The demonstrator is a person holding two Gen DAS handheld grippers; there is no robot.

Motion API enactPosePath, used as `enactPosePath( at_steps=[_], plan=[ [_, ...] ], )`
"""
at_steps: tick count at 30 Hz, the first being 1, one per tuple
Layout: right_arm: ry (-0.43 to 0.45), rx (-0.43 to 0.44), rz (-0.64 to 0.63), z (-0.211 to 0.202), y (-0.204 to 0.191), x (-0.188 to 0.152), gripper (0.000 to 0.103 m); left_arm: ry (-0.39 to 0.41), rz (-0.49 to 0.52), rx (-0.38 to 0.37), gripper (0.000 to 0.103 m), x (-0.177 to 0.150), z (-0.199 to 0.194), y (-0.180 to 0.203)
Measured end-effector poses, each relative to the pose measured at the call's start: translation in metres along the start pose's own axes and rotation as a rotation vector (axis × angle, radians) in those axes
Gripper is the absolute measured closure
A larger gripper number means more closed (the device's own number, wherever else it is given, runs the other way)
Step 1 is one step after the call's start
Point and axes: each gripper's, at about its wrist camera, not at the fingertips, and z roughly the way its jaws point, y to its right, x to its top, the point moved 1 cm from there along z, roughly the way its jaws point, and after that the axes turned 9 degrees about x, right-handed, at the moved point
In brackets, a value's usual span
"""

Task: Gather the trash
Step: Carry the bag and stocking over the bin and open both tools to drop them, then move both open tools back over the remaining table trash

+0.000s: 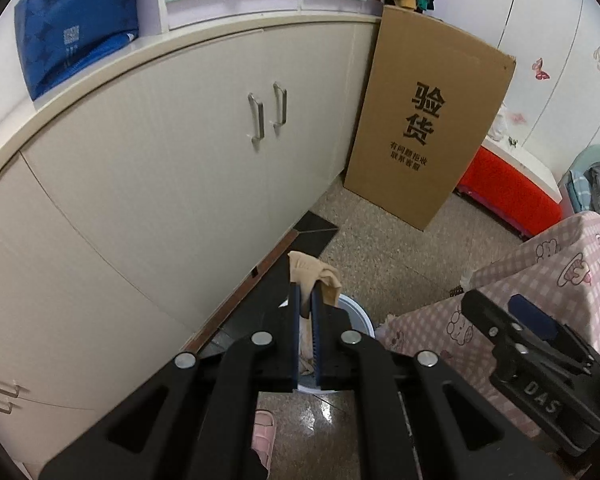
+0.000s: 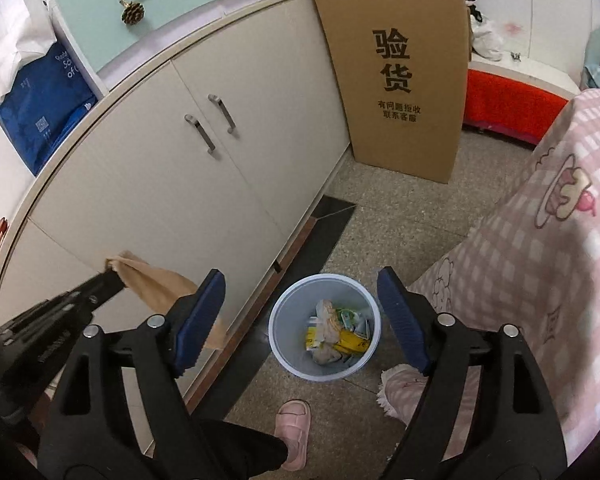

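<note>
currently the tan cloth scrap [image 1: 314, 280] hangs clenched in the left gripper [image 1: 307, 300] just above the bin [image 2: 278, 344], presumably poised for dropping. right gripper [image 2: 300, 312] spread wide, empty, framing the bin on the floor [image 2: 412, 216] beside the cabinet [image 2: 180, 184].

Tan cloth [image 1: 314, 276] — pink-checked cover [image 2: 540, 240]

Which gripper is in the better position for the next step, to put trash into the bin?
Left. The left gripper is shut on a beige cloth and hangs near the bin. The right gripper is open and empty, with nothing to drop in.
</note>
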Motion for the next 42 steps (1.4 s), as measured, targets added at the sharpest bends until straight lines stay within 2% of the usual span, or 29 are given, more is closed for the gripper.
enactPosePath(
  at_steps=[12,24,25,26,27,28,34,42],
  plan=[
    [0.116,-0.036,-0.023,-0.035,0.001,0.003,0.02,0.009,0.02,-0.007,0.097,0.003,-0.003,0.018],
    [0.171,-0.04,0.015,-0.046,0.017,0.01,0.018,-0.002,0.017,-0.009,0.095,0.016,0.009,0.037],
    [0.17,-0.043,0.019,-0.045,0.019,0.01,0.018,-0.029,0.006,-0.004,0.092,0.018,0.014,0.037],
    [0.167,-0.044,0.028,-0.044,0.021,0.01,0.018,-0.053,-0.003,0.0,0.071,0.018,0.018,0.037],
    [0.164,-0.043,0.034,-0.044,0.023,0.009,0.018,-0.084,-0.014,0.008,0.04,0.017,0.024,0.037],
    [0.162,-0.042,0.038,-0.044,0.024,0.009,0.018,-0.09,-0.016,0.009,0.035,0.016,0.025,0.037],
    [0.168,-0.044,0.045,-0.053,0.026,0.006,0.018,-0.087,0.004,0.01,0.035,0.007,0.018,0.039],
    [0.224,-0.056,0.052,-0.094,0.031,0.003,0.018,-0.029,-0.005,-0.021,0.033,0.005,-0.021,0.044]
  ],
)
